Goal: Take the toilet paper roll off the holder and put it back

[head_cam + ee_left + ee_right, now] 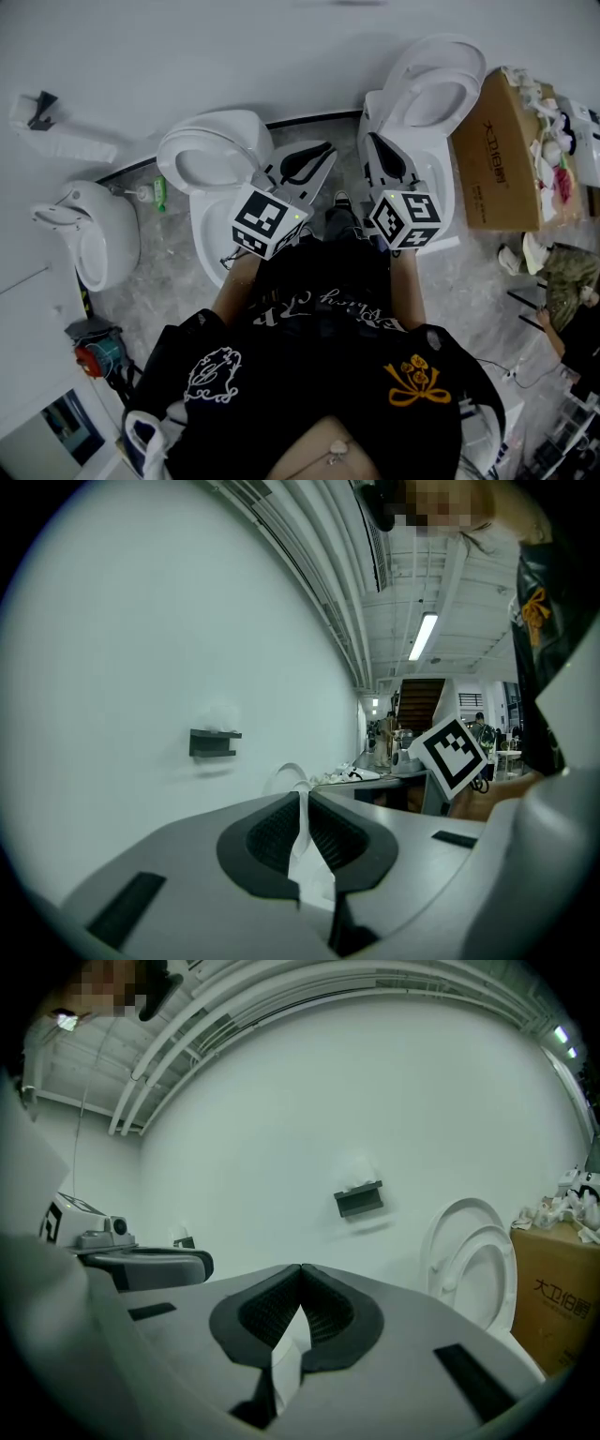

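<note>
A dark wall holder (359,1200) hangs on the white wall ahead, well beyond both grippers; the left gripper view shows the holder (214,742) too. A pale shape sits on top of it, too faint to name. In the head view the black bracket (39,105) is far to the upper left, with something white beside it. My left gripper (302,795) is shut with nothing in it, only a hairline slit between the pads. My right gripper (302,1267) is shut and empty, its tips touching. Both are held side by side in front of the person: left gripper (327,150), right gripper (368,131).
White toilets stand on the floor: one below the left gripper (211,155), one with its lid raised at right (431,84), a third at far left (89,225). A cardboard box (502,155) full of scraps stands at right. A green bottle (160,192) stands by the wall.
</note>
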Demonstrator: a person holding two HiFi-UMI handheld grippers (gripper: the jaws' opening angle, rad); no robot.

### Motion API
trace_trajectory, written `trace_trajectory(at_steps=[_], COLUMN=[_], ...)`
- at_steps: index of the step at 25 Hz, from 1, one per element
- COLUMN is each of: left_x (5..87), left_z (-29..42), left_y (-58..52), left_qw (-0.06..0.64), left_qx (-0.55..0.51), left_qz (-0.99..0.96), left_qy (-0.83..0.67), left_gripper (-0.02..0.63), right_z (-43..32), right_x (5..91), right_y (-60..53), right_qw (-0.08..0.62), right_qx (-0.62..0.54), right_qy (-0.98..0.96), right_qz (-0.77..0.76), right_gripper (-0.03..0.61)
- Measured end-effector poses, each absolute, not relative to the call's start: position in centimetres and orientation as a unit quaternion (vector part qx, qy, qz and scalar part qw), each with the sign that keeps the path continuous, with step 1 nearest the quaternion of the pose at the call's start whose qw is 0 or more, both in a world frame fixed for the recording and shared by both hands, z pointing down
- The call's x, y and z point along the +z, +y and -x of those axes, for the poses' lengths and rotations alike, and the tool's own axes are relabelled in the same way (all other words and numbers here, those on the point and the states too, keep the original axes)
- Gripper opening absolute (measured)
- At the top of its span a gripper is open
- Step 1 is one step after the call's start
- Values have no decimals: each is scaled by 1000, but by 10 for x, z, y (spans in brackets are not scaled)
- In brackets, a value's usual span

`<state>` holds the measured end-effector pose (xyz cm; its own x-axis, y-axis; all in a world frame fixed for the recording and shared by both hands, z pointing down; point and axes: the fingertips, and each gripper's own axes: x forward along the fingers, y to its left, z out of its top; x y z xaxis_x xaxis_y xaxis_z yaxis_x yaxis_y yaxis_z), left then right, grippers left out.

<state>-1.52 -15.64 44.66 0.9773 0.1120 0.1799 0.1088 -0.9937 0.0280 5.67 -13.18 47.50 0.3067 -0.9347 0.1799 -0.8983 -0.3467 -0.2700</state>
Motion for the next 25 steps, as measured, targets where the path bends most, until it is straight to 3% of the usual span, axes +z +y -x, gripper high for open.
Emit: trace_trajectory(at_steps=[25], left_x=[441], left_z=[28], left_y=[-159], left_qw=[3], left_qx=[84], left_qz=[-995], left_qy=[48], left_gripper=[38], right_z=[-36], right_x=[464], right_y=[-142], right_qw=[33], right_qx=[-153], right_qy=[590], right_qz=[792], right_gripper=[14])
